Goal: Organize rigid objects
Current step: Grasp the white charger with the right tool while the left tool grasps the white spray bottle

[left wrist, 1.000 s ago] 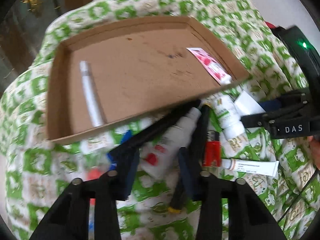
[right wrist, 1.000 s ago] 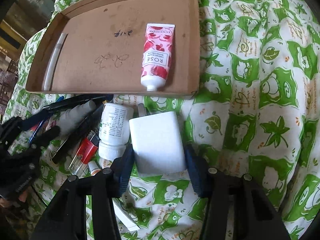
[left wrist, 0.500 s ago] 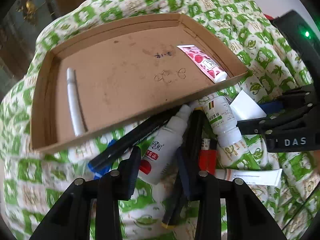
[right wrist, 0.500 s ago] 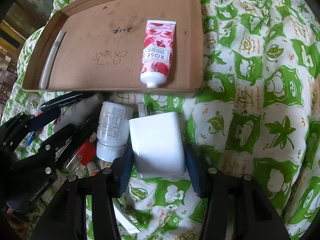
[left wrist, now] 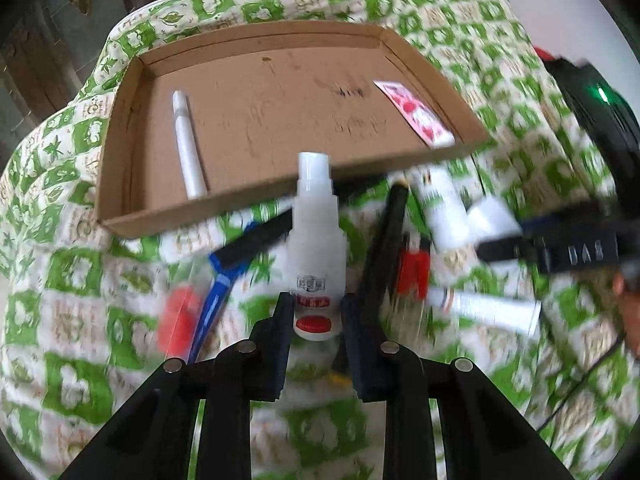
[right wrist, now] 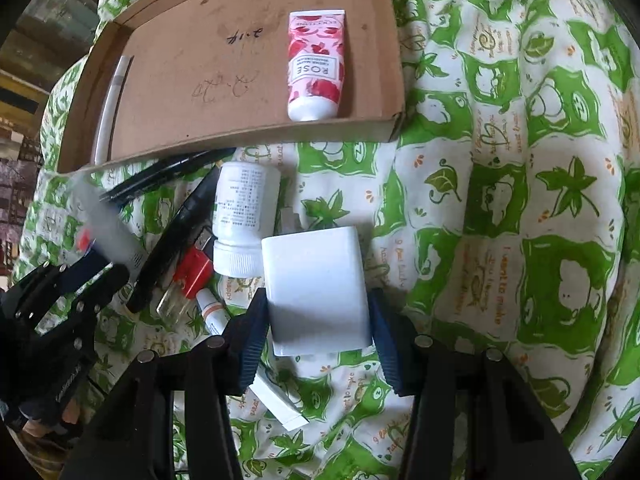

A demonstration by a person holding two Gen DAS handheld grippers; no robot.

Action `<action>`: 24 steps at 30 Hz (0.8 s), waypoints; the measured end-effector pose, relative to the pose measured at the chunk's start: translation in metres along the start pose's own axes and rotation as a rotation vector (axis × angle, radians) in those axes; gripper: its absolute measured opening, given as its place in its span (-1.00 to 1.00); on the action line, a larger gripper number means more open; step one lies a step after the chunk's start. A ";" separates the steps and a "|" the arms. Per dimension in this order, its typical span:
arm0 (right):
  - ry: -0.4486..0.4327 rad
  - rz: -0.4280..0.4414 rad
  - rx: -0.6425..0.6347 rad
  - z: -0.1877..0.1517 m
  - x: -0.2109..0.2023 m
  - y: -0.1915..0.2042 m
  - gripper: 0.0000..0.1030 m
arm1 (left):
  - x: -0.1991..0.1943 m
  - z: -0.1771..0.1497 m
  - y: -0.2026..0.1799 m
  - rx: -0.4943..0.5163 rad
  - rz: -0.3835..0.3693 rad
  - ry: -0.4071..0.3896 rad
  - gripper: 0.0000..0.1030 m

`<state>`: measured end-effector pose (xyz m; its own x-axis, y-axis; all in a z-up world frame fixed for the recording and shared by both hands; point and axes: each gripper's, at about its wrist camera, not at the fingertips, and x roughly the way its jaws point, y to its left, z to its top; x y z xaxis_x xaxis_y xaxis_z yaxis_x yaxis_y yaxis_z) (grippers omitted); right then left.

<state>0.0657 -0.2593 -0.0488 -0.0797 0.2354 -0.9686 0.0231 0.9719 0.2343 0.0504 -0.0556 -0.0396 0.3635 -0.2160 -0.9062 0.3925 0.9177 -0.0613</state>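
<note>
My left gripper (left wrist: 314, 320) is shut on a white spray bottle (left wrist: 316, 236) with a red label and holds it lifted, nozzle pointing at the cardboard tray (left wrist: 224, 208). The bottle also shows blurred in the right wrist view (right wrist: 108, 232). My right gripper (right wrist: 318, 320) has its blue pads on both sides of a white charger block (right wrist: 316, 288) lying on the cloth. The tray (right wrist: 248, 132) holds a rose hand cream tube (right wrist: 316, 64) and a white pen (left wrist: 186, 148).
On the green patterned cloth in front of the tray lie a white pill bottle (right wrist: 244, 216), black pens (right wrist: 176, 240), a red lighter (right wrist: 188, 276), a blue pen (left wrist: 212, 308), a red cap (left wrist: 180, 316) and a white ointment tube (left wrist: 484, 308).
My left gripper closed on the spray bottle and lifted it off the cloth, turning it towards the tray. The right gripper stayed around the charger block.
</note>
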 end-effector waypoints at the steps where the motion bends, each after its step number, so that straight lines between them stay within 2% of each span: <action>1: -0.001 0.008 0.008 -0.004 0.000 0.001 -0.07 | 0.005 0.004 0.001 -0.025 -0.013 0.000 -0.38; 4: -0.006 0.022 0.018 -0.004 0.000 -0.001 -0.07 | 0.017 0.012 0.000 -0.060 -0.014 -0.007 -0.32; 10: -0.020 0.023 0.012 0.003 -0.002 -0.005 -0.06 | 0.029 0.021 -0.012 -0.040 0.029 -0.033 -0.32; 11: -0.027 0.022 0.008 0.005 -0.002 -0.004 -0.07 | 0.029 0.021 -0.013 -0.047 0.029 -0.046 -0.40; 15: -0.048 0.016 -0.001 0.010 -0.006 0.000 -0.10 | 0.023 0.017 -0.009 -0.077 0.030 -0.087 -0.40; 24: -0.040 0.033 0.026 0.020 -0.006 -0.009 -0.11 | -0.007 -0.005 0.020 -0.233 -0.127 -0.089 -0.41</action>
<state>0.0858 -0.2692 -0.0467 -0.0389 0.2664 -0.9631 0.0511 0.9631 0.2644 0.0520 -0.0340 -0.0367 0.4004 -0.3529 -0.8457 0.2387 0.9312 -0.2755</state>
